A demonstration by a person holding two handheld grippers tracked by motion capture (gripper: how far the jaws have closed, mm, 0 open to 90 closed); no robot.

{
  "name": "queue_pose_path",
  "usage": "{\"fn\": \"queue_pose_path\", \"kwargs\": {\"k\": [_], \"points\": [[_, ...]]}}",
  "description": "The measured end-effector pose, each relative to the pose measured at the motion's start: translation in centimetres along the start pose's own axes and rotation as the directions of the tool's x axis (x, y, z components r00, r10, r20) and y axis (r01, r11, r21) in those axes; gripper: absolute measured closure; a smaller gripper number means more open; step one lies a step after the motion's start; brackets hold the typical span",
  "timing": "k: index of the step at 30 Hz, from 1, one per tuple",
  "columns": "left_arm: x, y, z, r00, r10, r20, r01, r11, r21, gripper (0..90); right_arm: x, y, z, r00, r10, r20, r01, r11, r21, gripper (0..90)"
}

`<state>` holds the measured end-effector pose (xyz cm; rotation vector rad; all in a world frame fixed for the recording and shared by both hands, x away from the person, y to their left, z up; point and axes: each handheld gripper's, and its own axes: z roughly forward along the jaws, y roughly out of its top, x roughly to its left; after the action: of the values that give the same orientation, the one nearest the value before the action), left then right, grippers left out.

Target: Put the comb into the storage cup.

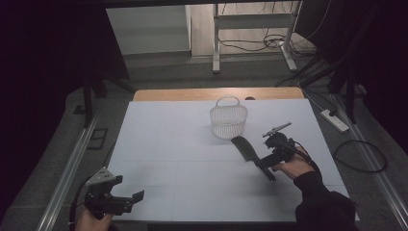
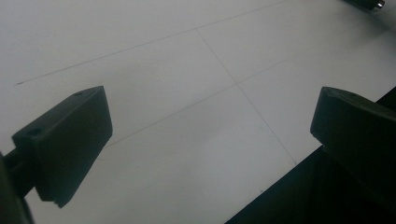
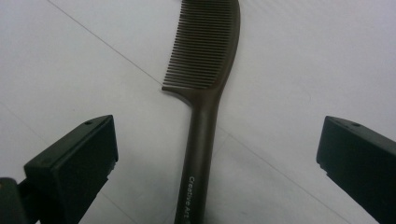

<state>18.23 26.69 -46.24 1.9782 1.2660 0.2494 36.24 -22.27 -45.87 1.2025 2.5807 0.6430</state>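
Observation:
A dark brown comb lies flat on the white table, right of centre, its toothed head toward a white mesh basket. In the right gripper view the comb runs up the middle, handle nearest the camera, printed with small white letters. My right gripper hovers over the handle end, open, one jaw on each side of the handle and neither touching it. My left gripper is held at the near left corner, open, with bare table between its jaws.
The basket stands upright toward the back of the table with its handle raised. The table's front edge runs just under the left gripper. Metal rails flank the table. A power strip and cables lie on the floor at the right.

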Motion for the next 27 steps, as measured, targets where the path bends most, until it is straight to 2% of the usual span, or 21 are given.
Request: {"fn": "queue_pose_path", "kwargs": {"k": [12, 14, 20, 27], "points": [[0.0, 0.0, 0.1, 1.0000, 0.006, 0.006, -0.006, 1.0000, 0.004, 0.0, 0.2, 1.4, 1.1, 0.9998, 0.012, -0.013, -0.012, 0.999, 0.042, 0.0], [0.0, 0.0, 0.1, 0.9999, 0.005, 0.009, -0.005, 1.0000, 0.003, 0.0, 0.2, 1.3, 1.6, 0.9995, 0.020, -0.023, -0.018, 0.998, 0.059, 0.0], [0.0, 0.0, 0.1, 0.9999, 0.007, 0.011, -0.007, 1.0000, 0.003, 0.0, -0.1, 0.9, 2.8, 1.0000, 0.008, 0.003, -0.008, 0.995, 0.102, 0.0], [0.0, 0.0, 0.0, 0.9999, 0.005, 0.014, -0.005, 1.0000, 0.000, 0.0, -0.3, 0.2, 4.1, 1.0000, 0.004, 0.002, -0.005, 0.990, 0.142, 0.0]]}}
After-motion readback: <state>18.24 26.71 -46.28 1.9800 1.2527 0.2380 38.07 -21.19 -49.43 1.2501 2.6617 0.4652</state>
